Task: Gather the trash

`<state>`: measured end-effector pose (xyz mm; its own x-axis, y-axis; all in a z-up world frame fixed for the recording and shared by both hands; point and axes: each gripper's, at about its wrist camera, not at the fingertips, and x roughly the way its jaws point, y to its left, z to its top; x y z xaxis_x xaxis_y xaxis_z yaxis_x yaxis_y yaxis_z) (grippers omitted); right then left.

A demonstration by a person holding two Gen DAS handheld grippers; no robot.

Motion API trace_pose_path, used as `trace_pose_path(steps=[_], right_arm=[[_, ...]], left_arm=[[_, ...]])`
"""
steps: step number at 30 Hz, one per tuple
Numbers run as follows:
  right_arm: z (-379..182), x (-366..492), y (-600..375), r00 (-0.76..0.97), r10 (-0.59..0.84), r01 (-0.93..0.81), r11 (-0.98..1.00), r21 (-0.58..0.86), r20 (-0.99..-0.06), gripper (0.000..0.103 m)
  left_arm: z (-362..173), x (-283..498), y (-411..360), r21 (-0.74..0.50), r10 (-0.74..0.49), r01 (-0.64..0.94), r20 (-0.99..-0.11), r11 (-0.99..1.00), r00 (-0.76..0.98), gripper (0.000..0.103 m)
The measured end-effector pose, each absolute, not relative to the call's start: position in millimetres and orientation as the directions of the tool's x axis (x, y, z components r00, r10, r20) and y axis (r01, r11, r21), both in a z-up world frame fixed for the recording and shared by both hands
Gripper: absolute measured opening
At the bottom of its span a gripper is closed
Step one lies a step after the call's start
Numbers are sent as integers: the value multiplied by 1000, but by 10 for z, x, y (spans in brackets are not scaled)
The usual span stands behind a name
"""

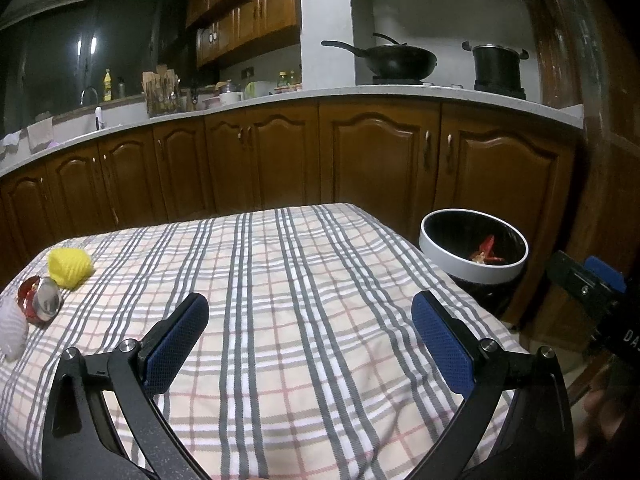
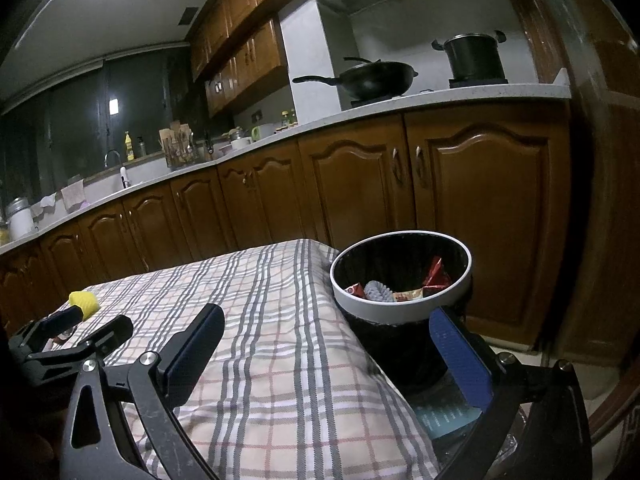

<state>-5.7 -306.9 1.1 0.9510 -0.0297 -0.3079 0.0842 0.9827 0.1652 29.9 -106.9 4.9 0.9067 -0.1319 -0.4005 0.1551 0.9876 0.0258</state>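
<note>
While both tools sit empty with jaws spread wide, three pieces of trash are left on the tabletop (image 1: 304, 280). They cluster at its far-left corner, well apart from the bin: a yellow foam net (image 1: 70, 269), a crushed can (image 1: 40, 299) touching it on the near side, and a white foam net (image 1: 13, 330) nearer again, partly cut off at the frame edge.

The bin (image 1: 472, 266) stands on the floor just beside the tabletop's right edge and already holds red wrappers (image 2: 437, 274) and a grey paper cup (image 2: 378, 291).

The left tool (image 1: 310, 330) hovers over the checked cloth with nothing between its pads. The right tool (image 2: 326, 342) straddles the tabletop edge, its right finger (image 2: 460, 356) just in front of the bin, also empty.

My read of the next step: the left tool takes the cluster, being nearer.

- Start with the yellow net: it's farthest from the tabletop's left edge and the most exposed.
- Come in from the bin side and keep clear of the can so it isn't pushed off the tabletop.
- Foam squashes, so close past first contact.
- Stay above the cloth; it's loose and could bunch up between the pads.
- Carry it right across and let go only once over the bin's rim.
</note>
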Motion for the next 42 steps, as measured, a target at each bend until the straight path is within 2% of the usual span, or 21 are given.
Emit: trace_pose_path(steps=[42], right_arm=[[85,-86,-3043,954,-21,74,983,168,-299,103]], left_arm=[[21,287,-1058,23,-127,148,-402,989,907,103]])
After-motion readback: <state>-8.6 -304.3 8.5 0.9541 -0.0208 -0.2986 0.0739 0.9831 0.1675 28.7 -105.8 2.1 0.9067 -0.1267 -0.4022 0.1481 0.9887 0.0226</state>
